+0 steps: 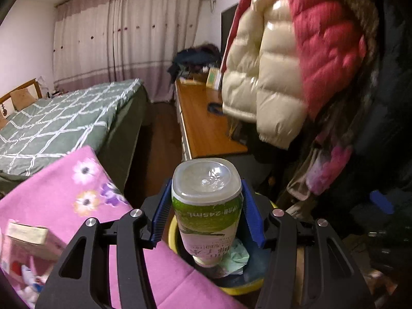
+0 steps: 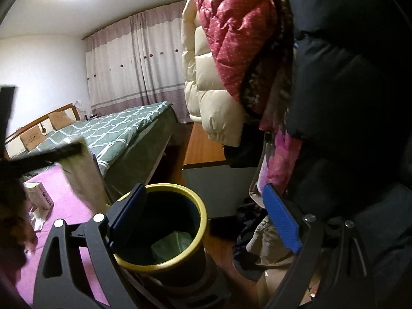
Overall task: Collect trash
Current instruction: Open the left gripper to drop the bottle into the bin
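My left gripper [image 1: 207, 213] is shut on an upside-down plastic bottle [image 1: 207, 206] with a green label, its base toward the camera. It hangs neck down over the yellow-rimmed trash bin [image 1: 171, 234]. Crumpled green paper [image 1: 238, 257] lies in the bin. In the right wrist view the bin [image 2: 203, 213] stands below and between my fingers, green paper [image 2: 171, 243] at its bottom. My right gripper [image 2: 206, 221] is open and empty. The left gripper and bottle show blurred at the left [image 2: 77, 170].
A pink floral cloth [image 1: 51, 200] covers the surface at the left, with a small carton [image 1: 25, 237] and box [image 2: 41, 198] on it. A green checked bed [image 1: 64, 121] lies behind. Hanging jackets [image 1: 296, 64] crowd the right. A wooden desk [image 1: 206, 123] runs behind the bin.
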The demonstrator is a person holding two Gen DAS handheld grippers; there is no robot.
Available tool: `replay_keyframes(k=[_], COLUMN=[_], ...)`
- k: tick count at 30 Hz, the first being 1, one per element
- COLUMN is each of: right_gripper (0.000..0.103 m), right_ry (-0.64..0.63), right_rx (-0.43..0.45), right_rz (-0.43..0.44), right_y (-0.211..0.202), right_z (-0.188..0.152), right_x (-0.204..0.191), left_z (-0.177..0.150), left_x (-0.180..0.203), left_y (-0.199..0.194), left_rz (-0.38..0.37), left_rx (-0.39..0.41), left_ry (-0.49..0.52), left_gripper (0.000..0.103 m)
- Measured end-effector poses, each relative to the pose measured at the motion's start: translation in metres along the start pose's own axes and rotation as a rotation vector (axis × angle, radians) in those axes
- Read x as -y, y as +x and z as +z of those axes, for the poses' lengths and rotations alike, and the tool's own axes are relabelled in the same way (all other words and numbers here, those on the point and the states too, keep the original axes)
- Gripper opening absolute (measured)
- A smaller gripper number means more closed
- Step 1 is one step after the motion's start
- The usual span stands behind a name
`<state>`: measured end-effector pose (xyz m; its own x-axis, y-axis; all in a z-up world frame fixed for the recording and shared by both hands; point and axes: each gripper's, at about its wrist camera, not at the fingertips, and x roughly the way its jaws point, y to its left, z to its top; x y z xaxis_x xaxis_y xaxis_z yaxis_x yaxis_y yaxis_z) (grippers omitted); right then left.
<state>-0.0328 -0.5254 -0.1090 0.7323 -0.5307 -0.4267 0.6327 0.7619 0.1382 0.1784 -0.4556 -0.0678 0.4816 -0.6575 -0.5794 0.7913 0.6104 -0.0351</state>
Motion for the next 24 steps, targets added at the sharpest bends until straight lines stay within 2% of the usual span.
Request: replay_keyframes(k=[1, 2, 4, 10, 13, 19, 21, 24], right_gripper=[0.087, 0.087, 0.087, 0.087, 0.087, 0.087, 0.087, 0.087], right_ry=[0.002, 0.002, 0.001, -0.01, -0.03, -0.11, -0.135, -0.173], right_rx=[-0.001, -0.004, -0.012, -0.041, -0.049, -0.047, -0.052, -0.072], right_rz=[0.0, 0.0, 0.003, 0.047, 0.098, 0.223, 0.263, 0.331], right_y=[0.0, 0.002, 0.003, 0.022, 0.027, 0.031, 0.03, 0.032], right_z=[0.0, 0.001, 0.001, 0.006, 0.007, 0.01, 0.008, 0.004], right_x=[0.002, 0.004, 0.003, -0.001, -0.023, -0.088, -0.113, -0.15], left_z=[-0.004, -0.007, -0.012, -0.012, -0.02, -0.075, -0.103, -0.142], left_x=[0.0, 0.0, -0.004, -0.051, -0.09, -0.182, -0.218, -0.268], left_y=[0.008, 0.015, 0.01, -0.067, -0.12, -0.215, -0.24, -0.266], left_rz=[0.005, 0.016, 0.043, 0.11, 0.19, 0.488, 0.599, 0.703], left_rx=[-0.018, -0.034, -0.019, 0.101, 0.181, 0.294, 0.3, 0.293], left_ry=[-0.001, -0.006, -0.029, -0.111, -0.175, -0.315, -0.382, -0.486], left_gripper=[0.055, 0.072, 0.088, 0.093, 0.097, 0.098, 0.098, 0.098])
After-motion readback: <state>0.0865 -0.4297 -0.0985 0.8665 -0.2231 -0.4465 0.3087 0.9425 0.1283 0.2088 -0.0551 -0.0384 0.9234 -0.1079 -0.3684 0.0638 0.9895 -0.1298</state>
